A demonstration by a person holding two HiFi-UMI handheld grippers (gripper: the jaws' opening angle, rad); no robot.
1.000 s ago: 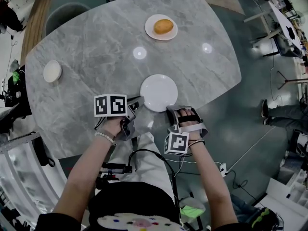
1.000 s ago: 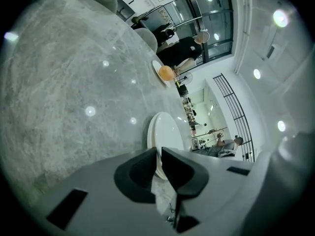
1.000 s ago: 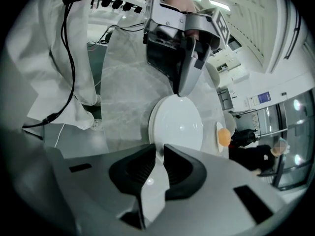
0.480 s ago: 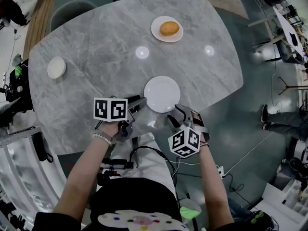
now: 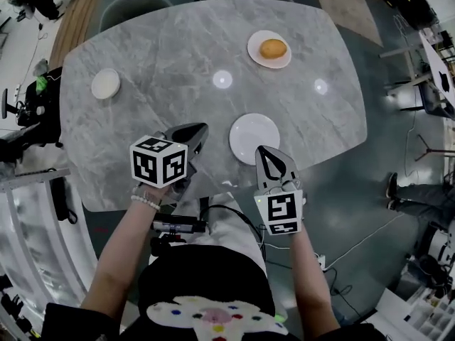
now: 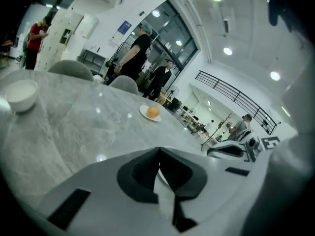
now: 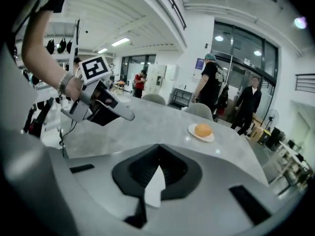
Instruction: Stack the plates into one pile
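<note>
Nearest: two bare forearms, with a beaded bracelet round the left wrist. Next, a boxy cube of black-and-white square markers atop the left gripper, and a like cube on the right gripper. Both of smooth pale-grey plastic with dark, ribbed inner pads, tapering to a wedge. Left gripper pressed together at the tips, with nothing pinched; right gripper likewise shut tight and empty. Both held above the near part of the desk, apart from each other.

Just beyond the tips, flat on the desk: a round, plain, glossy white plate, bare. Under it, a rounded slab of polished grey stone with pale veins and bright spots of reflected ceiling light.

Farther left, well apart from the plate, a small round white bowl, thick-walled. Farthest right, a second white plate bearing a smooth orange-yellow rounded lump. All three pieces apart, unstacked. Beyond the far edge, curved grey chair backs.
</note>
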